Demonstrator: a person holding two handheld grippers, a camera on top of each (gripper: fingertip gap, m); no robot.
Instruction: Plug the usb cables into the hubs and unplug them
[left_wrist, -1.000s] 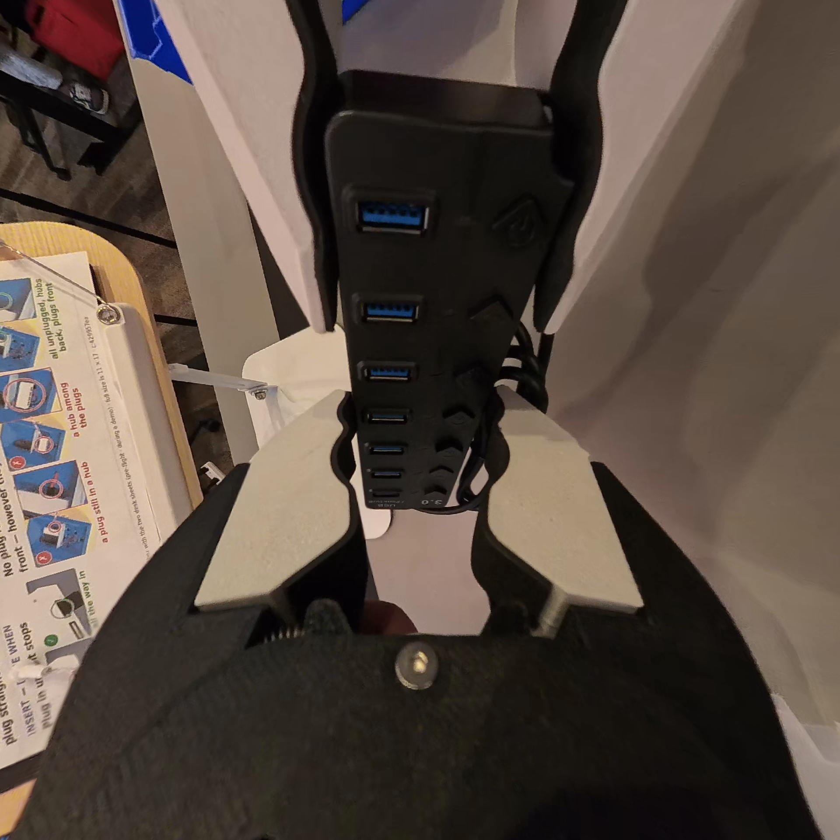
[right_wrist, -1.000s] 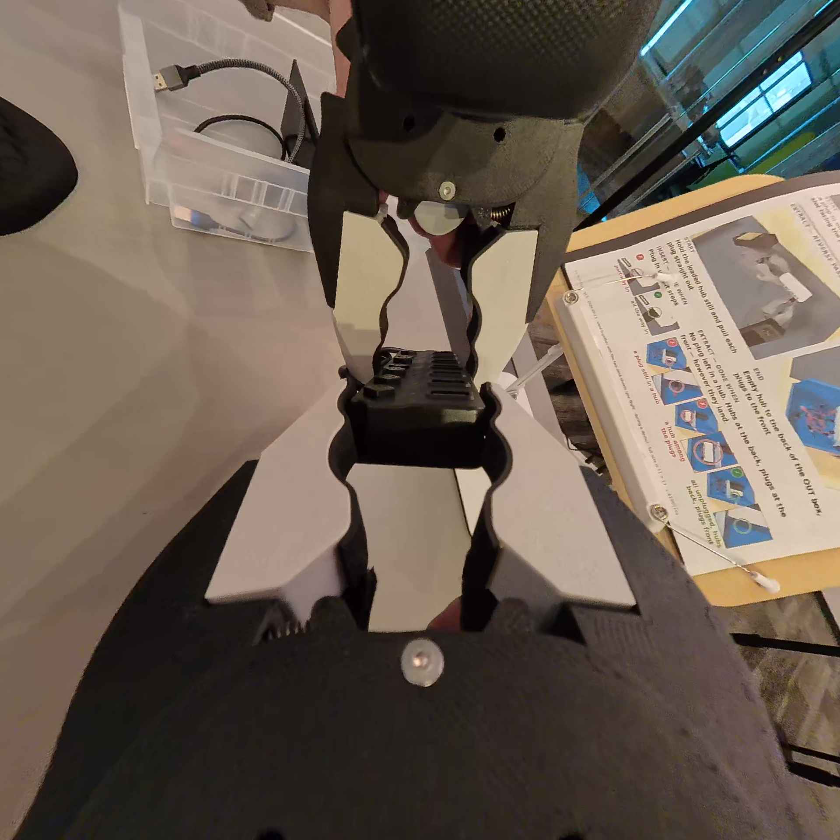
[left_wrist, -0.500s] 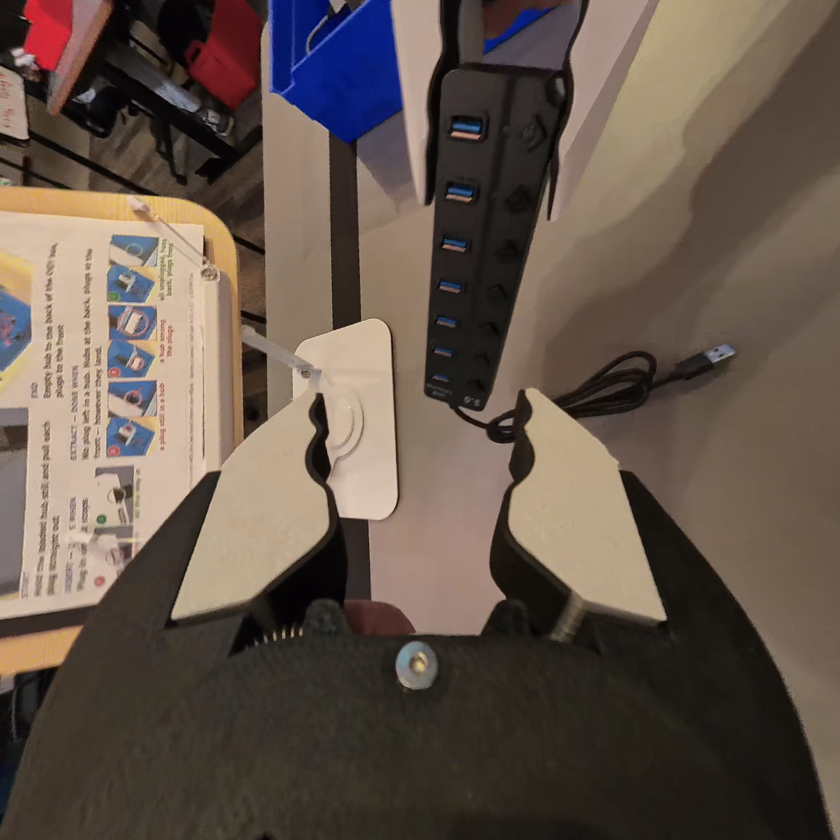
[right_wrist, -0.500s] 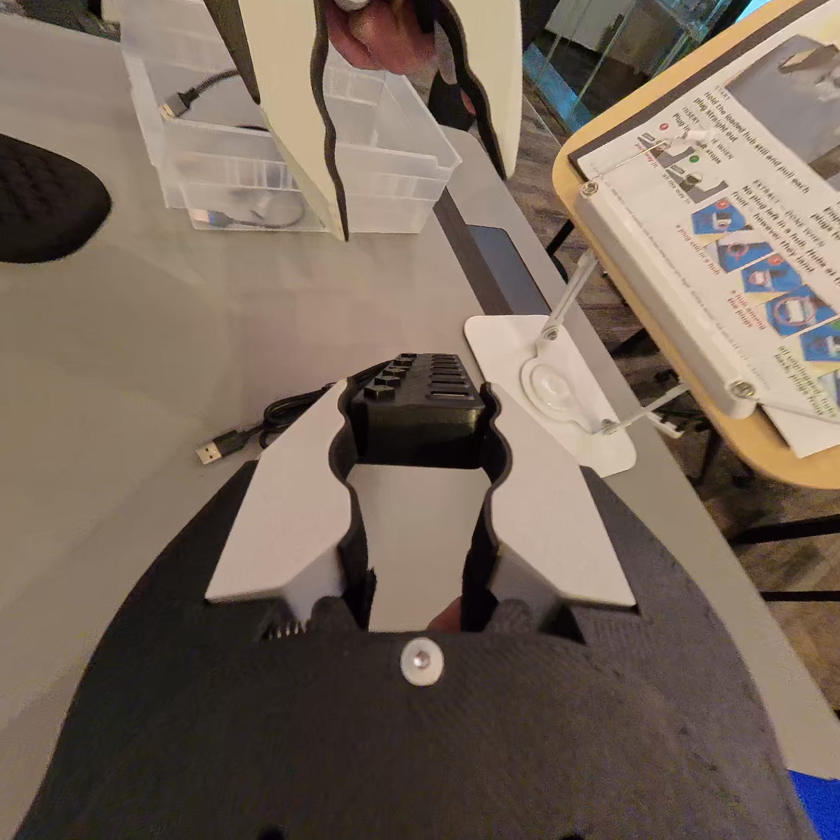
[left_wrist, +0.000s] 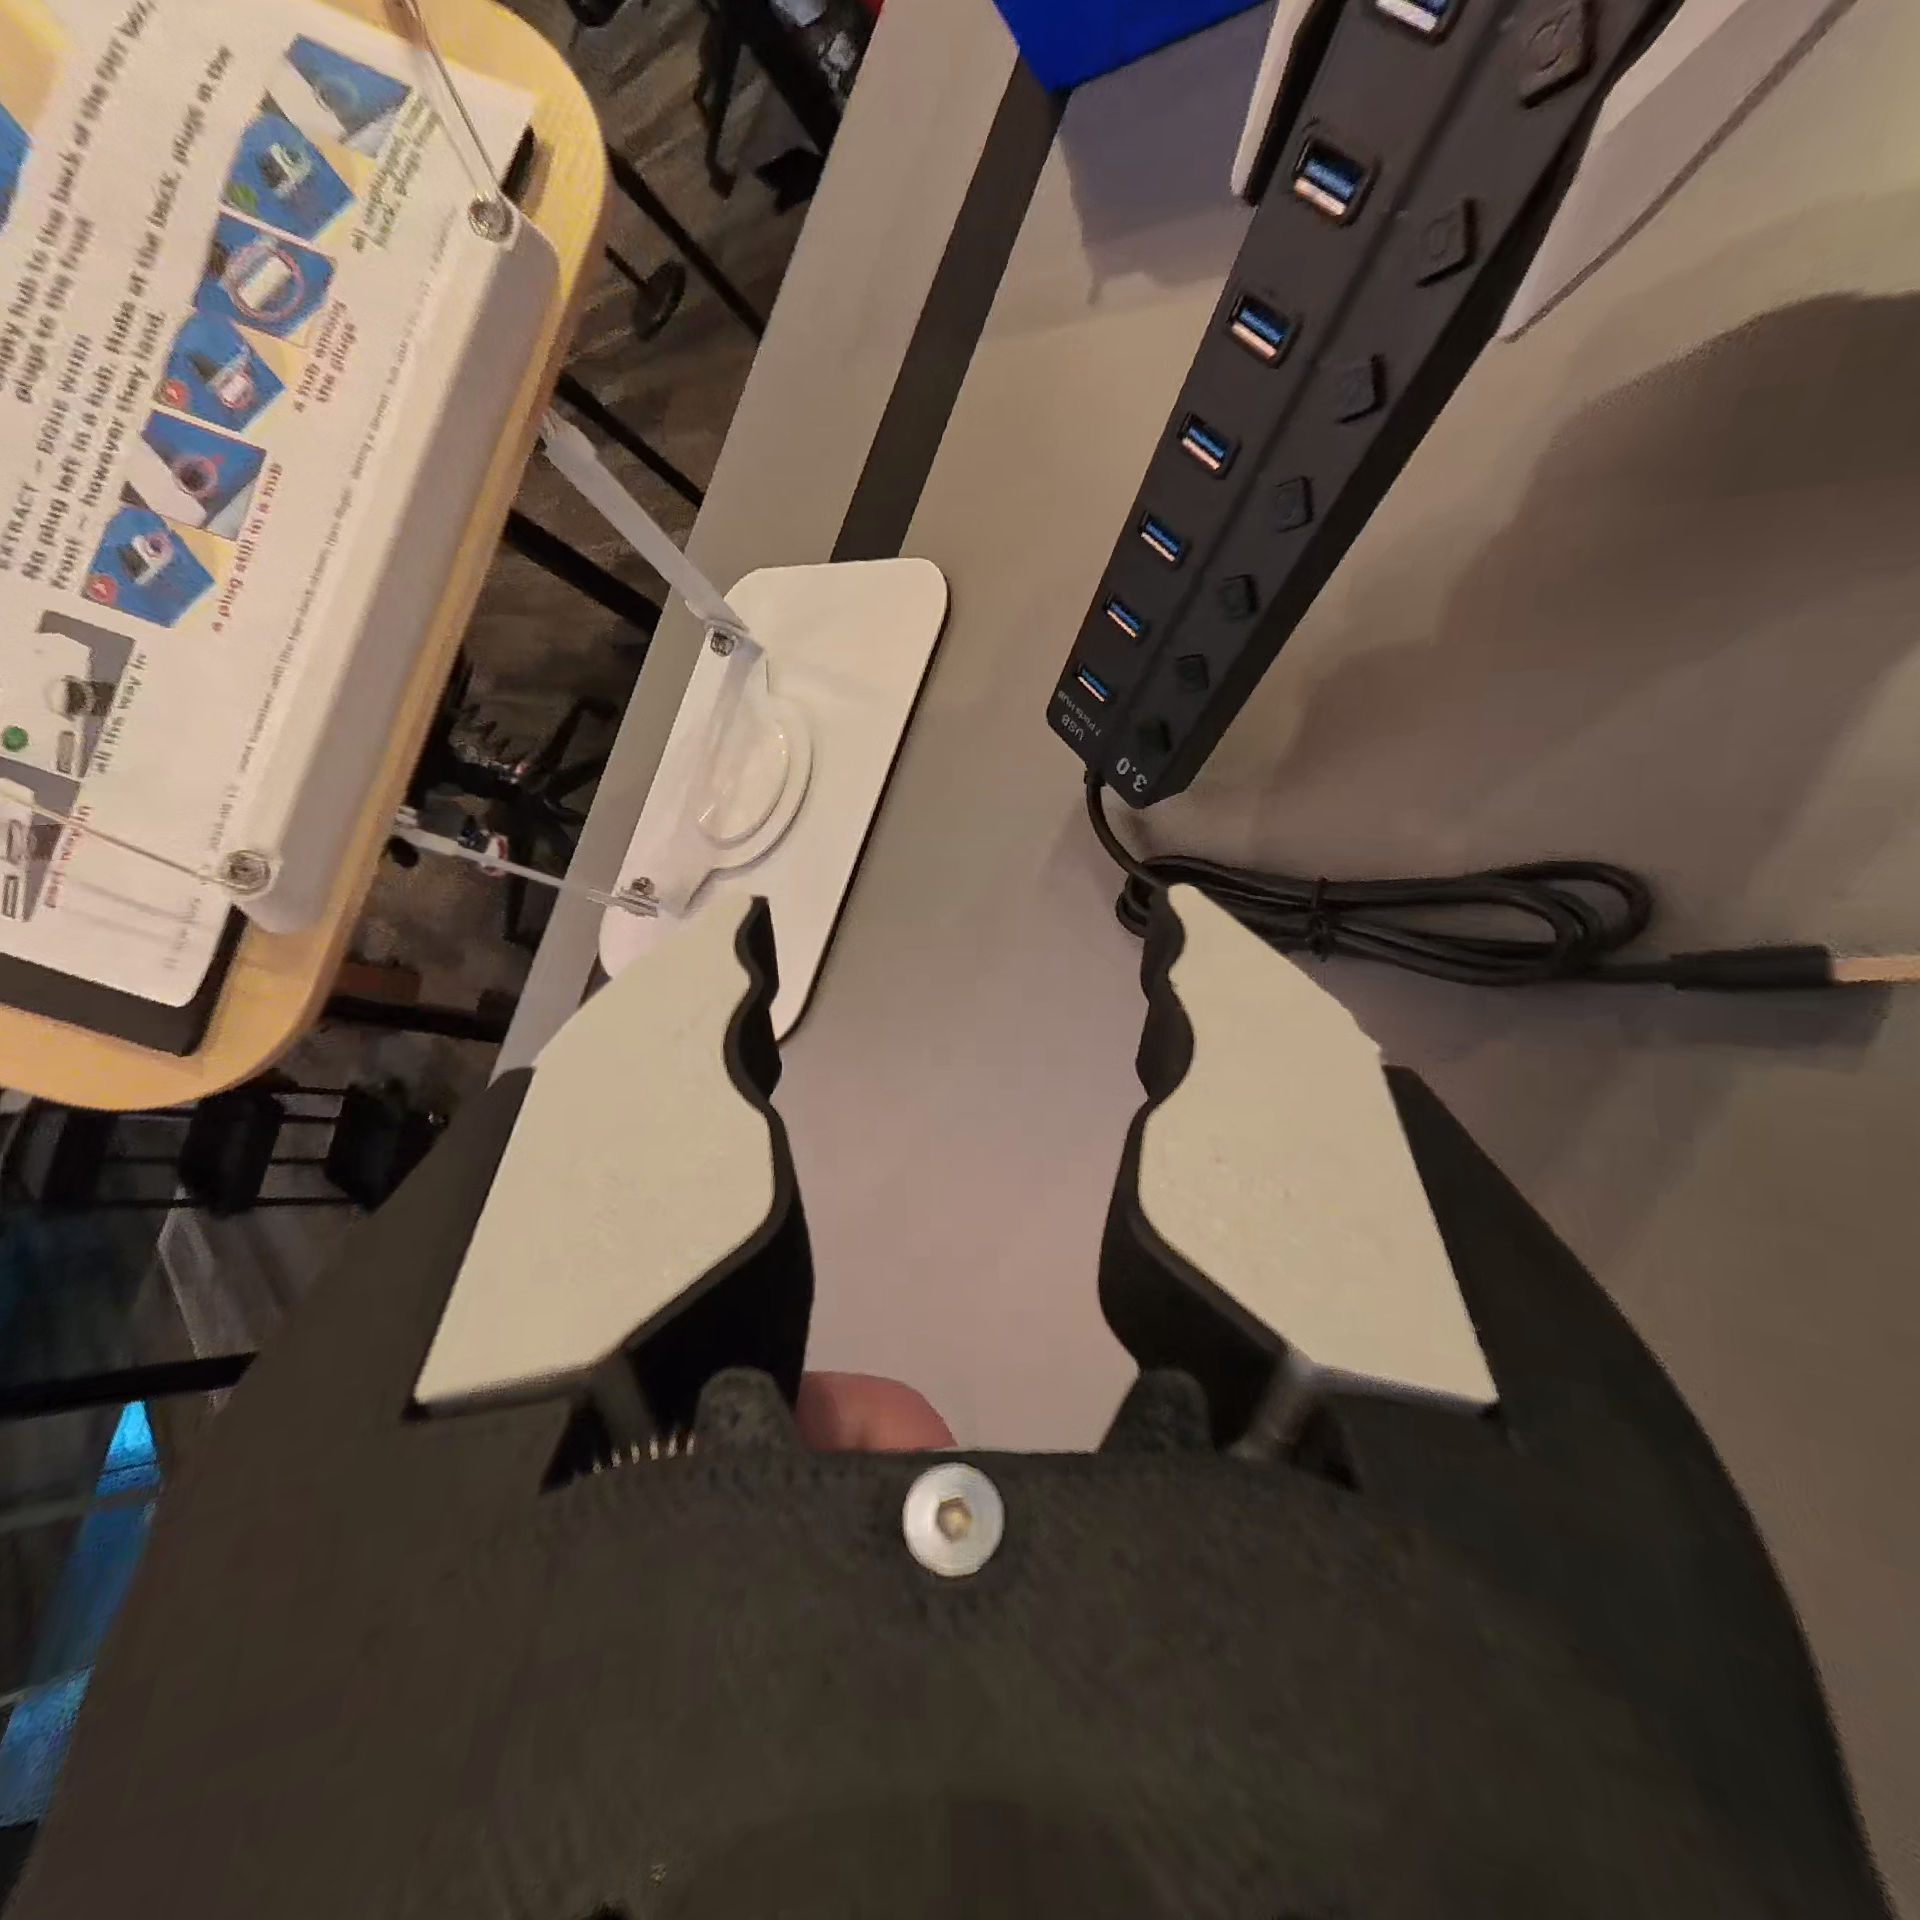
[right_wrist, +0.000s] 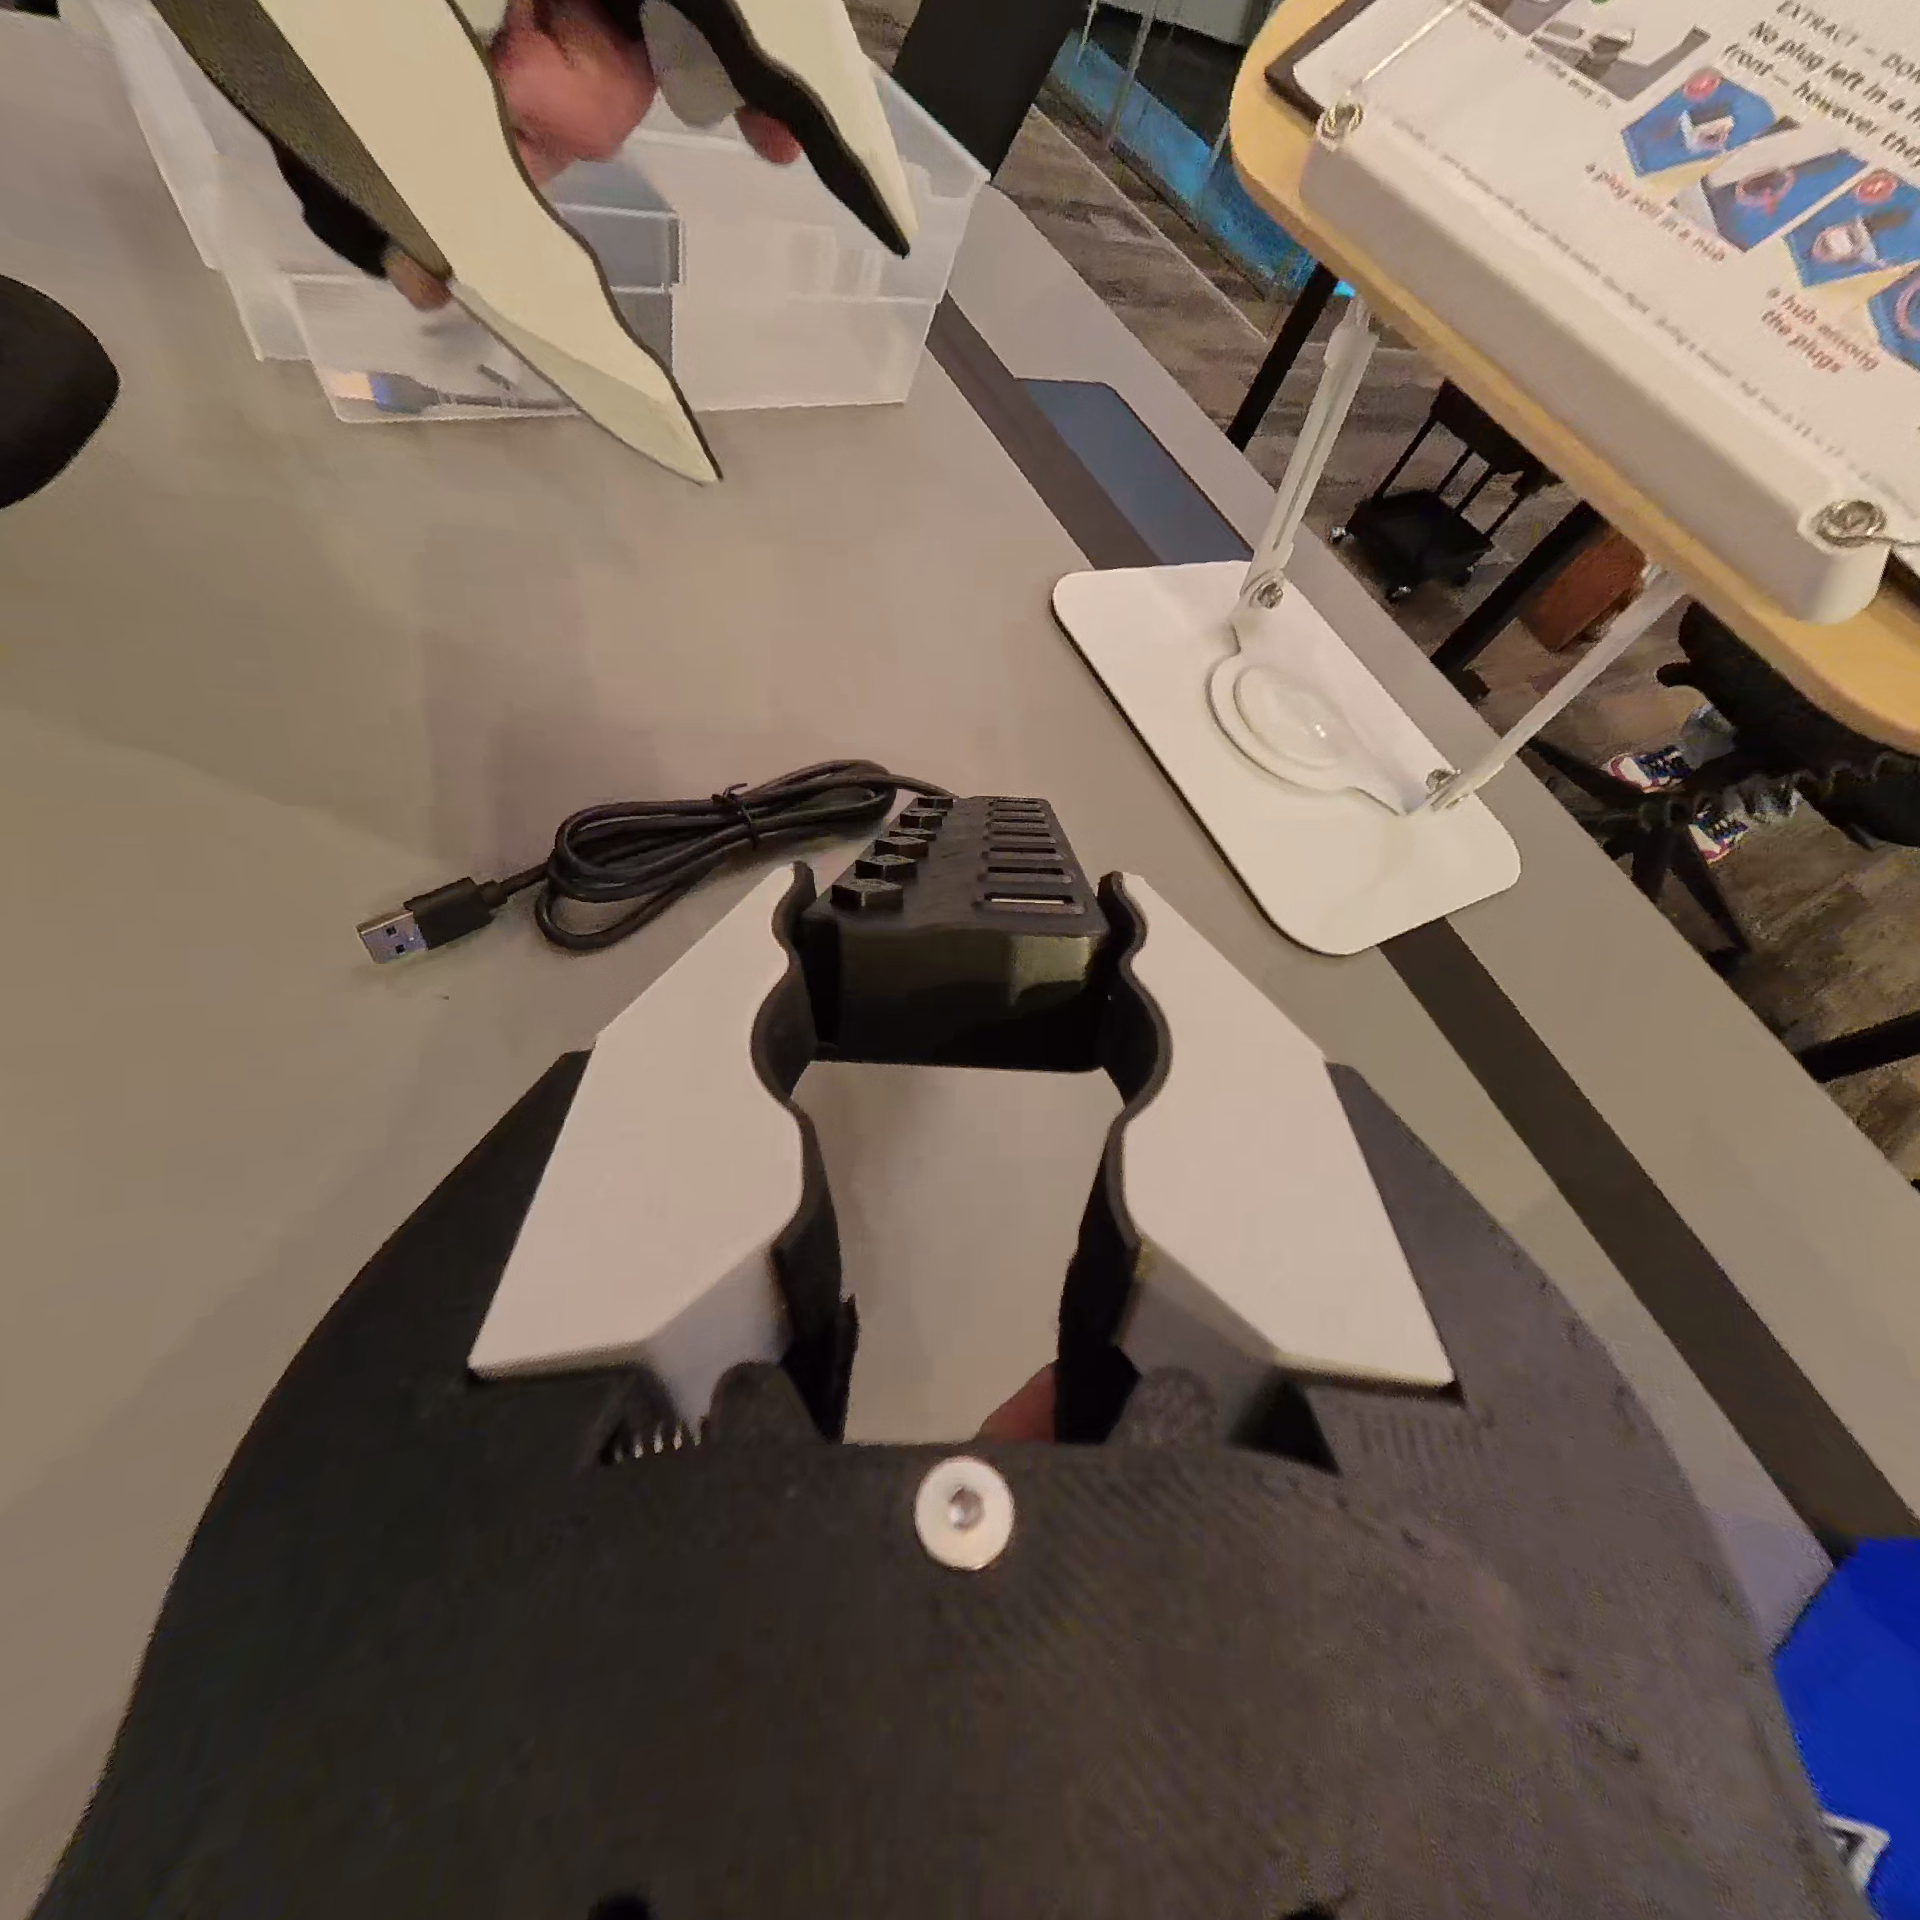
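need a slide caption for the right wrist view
Right gripper shut on the black usb hub on the grey table, its bundled cable lying unplugged alongside.

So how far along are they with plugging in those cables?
Early, by the look of it. Done: the black hub lies on the grey table, its ports all empty. In hand: the right gripper clamps the hub's end, while the left gripper hangs open, holding nothing. Left: fetching cables, perhaps from the clear bin, then plugging and unplugging.
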